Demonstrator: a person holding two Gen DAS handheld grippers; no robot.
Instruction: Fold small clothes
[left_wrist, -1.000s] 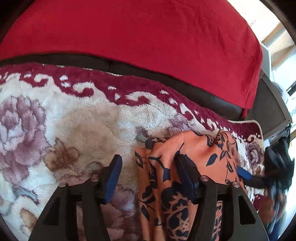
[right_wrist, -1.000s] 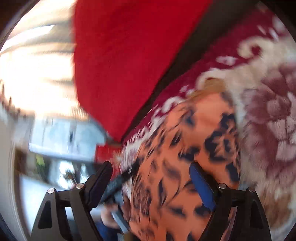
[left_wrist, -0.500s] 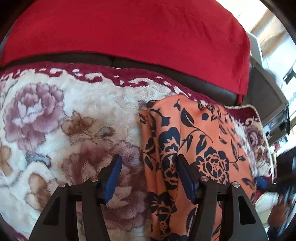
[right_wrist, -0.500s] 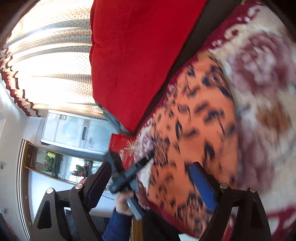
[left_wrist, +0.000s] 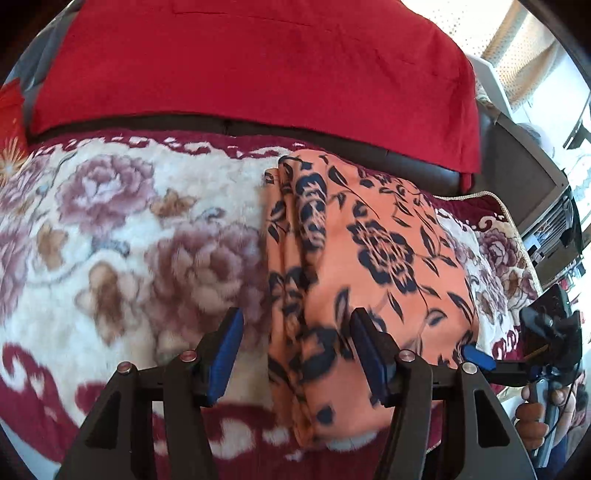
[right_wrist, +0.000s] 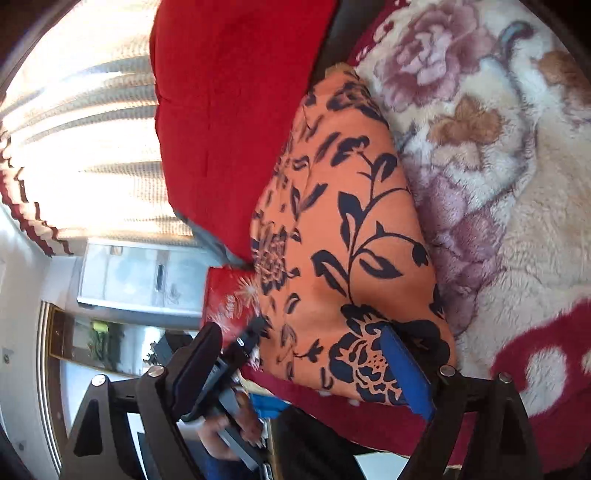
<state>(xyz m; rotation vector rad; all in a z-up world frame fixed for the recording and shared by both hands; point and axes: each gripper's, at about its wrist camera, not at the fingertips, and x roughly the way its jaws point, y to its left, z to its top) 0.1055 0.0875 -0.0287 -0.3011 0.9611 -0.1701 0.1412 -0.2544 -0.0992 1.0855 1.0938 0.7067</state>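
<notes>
left wrist view: cloth (left_wrist: 373, 251) folded flat on blanket (left_wrist: 122, 236). thin, soft, light; likely slides on the plush. left gripper (left_wrist: 295, 354) apart, empty, above near edge. right gripper (right_wrist: 295, 369) wide apart, empty. best pinched at a corner or folded edge.

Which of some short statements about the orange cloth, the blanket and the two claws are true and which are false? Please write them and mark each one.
1. The orange floral cloth lies on a flowered fleece blanket. True.
2. The left claw is clamped shut on the cloth. False: its jaws stand open, and the cloth's edge lies between them unpinched.
3. A red cushion stands behind the cloth. True.
4. The right claw holds a white towel. False: it is open and holds nothing.
5. The cloth is plain, with no pattern. False: it has dark blue flowers and leaves.
</notes>
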